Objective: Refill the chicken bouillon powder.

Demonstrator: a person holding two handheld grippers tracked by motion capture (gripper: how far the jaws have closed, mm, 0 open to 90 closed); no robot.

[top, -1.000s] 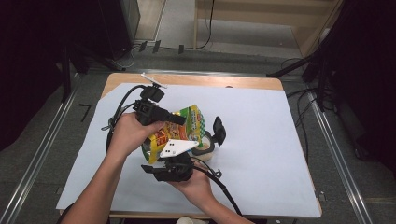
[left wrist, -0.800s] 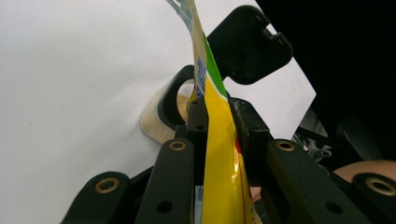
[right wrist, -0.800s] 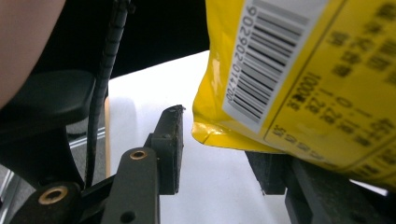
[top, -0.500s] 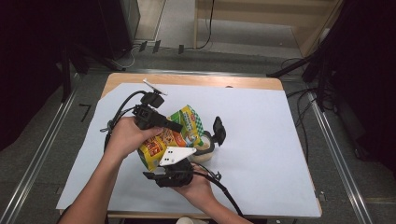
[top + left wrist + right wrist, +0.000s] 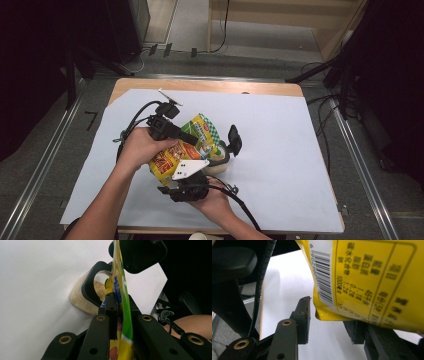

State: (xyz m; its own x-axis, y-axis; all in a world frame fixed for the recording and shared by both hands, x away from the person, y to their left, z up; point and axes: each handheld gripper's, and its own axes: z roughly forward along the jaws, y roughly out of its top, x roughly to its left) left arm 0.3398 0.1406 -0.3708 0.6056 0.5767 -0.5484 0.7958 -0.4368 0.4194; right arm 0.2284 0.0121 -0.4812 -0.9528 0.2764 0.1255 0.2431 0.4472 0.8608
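Left claw [image 5: 117, 315] is clamped flat on the top edge of the yellow snack bag [image 5: 182, 147] — the left gripper view shows the thin film pinched edge-on between its pads, and its jaws have just been closing on it. The bag hangs tilted over the white sheet on the table [image 5: 300, 130], near the person's side, mouth end pointing away toward the bowl [image 5: 220, 159].

Right claw [image 5: 329, 317] sits about half open under the bag's lower corner. In the right gripper view the barcode corner of the bag [image 5: 362, 277] hangs just above and between the two pads, not pressed by either — cannot confirm any contact there.

Key relation: the bag's long axis runs from the person's left hand [image 5: 140, 147] at the near-left up to the far-right, ending right over the bowl. The bowl [image 5: 86, 296] lies just beyond the left claw tips, tipped so its open side faces the claw, crumb-like filling visible inside. The right hand [image 5: 212, 200] is below the bag, nearer its bottom seam; the left holds the upper edge.

Judgement: next move likely needs the right claw to close on the bottom corner so the bag can be tipped or pulled open toward the bowl.
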